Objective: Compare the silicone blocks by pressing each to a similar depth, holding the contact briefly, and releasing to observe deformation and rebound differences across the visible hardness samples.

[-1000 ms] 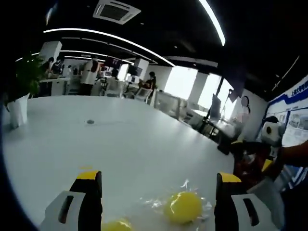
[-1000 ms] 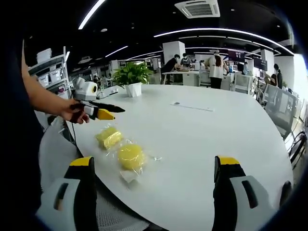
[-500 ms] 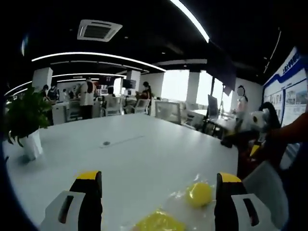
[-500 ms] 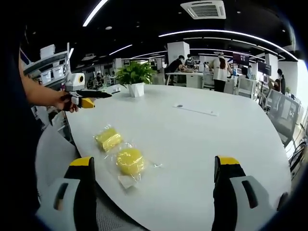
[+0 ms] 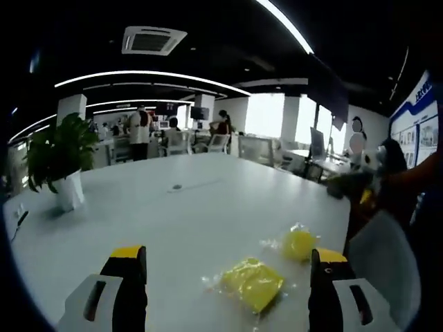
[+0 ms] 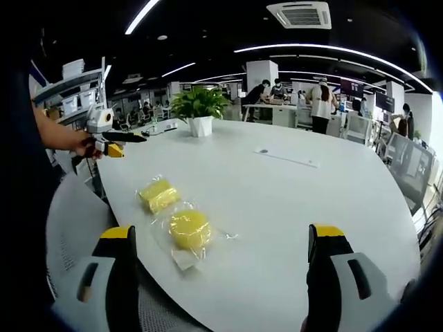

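1. Left gripper (image 5: 225, 294) view: fingers (image 5: 128, 290) spread wide, nothing between them, held above the white bench (image 5: 138, 221).
2. Potted plant (image 5: 59, 162) stands far ahead, left of the left finger.
3. Rectangular yellow block (image 5: 250, 283), in clear wrap, lies on the bench between the fingers, nearer the right one.
4. Round yellow block (image 5: 299, 243), also wrapped, sits just beyond the right fingertip, near the rectangular block, not touching.
5. Right of that, blurred, is a person's arm with the other gripper at the bench edge.
6. Right gripper (image 6: 225, 294) view: fingers (image 6: 123, 283) apart, empty, off the bench (image 6: 291, 214).
7. Left gripper (image 6: 111, 142) hangs at far left in a hand, beyond the left finger, over the bench edge; its finger state can't be told here.
8. Rectangular block (image 6: 158, 195) and round block (image 6: 189, 229) lie just inside the left finger, side by side, the round one nearer the fingers.
9. Plant (image 6: 199, 111) is far ahead, between the fingers.
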Demonstrator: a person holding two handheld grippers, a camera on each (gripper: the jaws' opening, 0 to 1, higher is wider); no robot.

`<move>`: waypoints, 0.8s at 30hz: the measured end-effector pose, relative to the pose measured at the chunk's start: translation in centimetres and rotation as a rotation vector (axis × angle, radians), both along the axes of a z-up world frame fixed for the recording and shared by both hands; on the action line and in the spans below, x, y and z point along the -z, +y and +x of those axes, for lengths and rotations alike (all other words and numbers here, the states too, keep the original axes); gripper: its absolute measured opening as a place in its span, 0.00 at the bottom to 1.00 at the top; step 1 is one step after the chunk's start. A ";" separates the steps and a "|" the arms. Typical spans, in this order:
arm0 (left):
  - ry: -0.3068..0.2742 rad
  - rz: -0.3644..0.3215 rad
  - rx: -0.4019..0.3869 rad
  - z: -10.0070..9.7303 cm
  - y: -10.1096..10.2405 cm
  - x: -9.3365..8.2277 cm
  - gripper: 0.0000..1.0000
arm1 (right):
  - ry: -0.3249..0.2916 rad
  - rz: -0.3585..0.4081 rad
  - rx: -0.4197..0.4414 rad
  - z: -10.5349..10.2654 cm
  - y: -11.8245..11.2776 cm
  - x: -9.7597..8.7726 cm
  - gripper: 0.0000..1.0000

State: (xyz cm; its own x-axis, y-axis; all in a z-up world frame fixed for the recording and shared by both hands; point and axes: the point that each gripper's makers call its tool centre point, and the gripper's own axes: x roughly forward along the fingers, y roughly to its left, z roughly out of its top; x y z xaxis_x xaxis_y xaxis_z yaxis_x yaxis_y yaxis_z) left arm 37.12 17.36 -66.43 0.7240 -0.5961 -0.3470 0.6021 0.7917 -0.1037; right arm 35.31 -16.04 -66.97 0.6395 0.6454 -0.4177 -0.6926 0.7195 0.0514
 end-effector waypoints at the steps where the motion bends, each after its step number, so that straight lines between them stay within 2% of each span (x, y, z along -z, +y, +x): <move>1: 0.014 -0.014 -0.006 -0.3 0.3 0.3 1.00 | -0.002 -0.002 0.000 -0.1 0.0 0.0 0.96; 9: 0.031 -0.046 -0.049 -1.7 2.6 1.5 1.00 | 0.015 0.010 0.046 -0.6 -0.7 0.6 0.96; 10: 0.034 -0.037 -0.049 -1.9 2.8 1.8 1.00 | 0.015 0.017 0.050 -0.6 -0.8 0.6 0.96; 12: 0.021 0.060 -0.028 -2.6 3.5 3.1 1.00 | 0.011 0.053 0.067 -0.7 -0.9 0.3 0.96; 13: 0.017 0.075 -0.015 -2.9 3.5 3.5 1.00 | 0.002 0.044 0.077 -0.7 -1.1 0.4 0.96; 14: 0.025 0.041 -0.018 -3.2 3.7 4.0 1.00 | 0.001 0.033 0.082 -0.7 -1.2 0.5 0.96; 17: 0.040 0.008 -0.037 -3.8 3.9 4.3 1.00 | 0.005 0.027 0.093 -0.9 -1.5 0.6 0.97; 22: 0.040 0.010 -0.063 -4.0 3.9 3.9 1.00 | 0.020 0.038 0.106 -1.5 -2.0 0.6 0.97; 24: 0.040 -0.003 -0.060 -4.0 3.9 3.6 1.00 | 0.059 0.047 0.139 -1.7 -2.6 1.2 0.97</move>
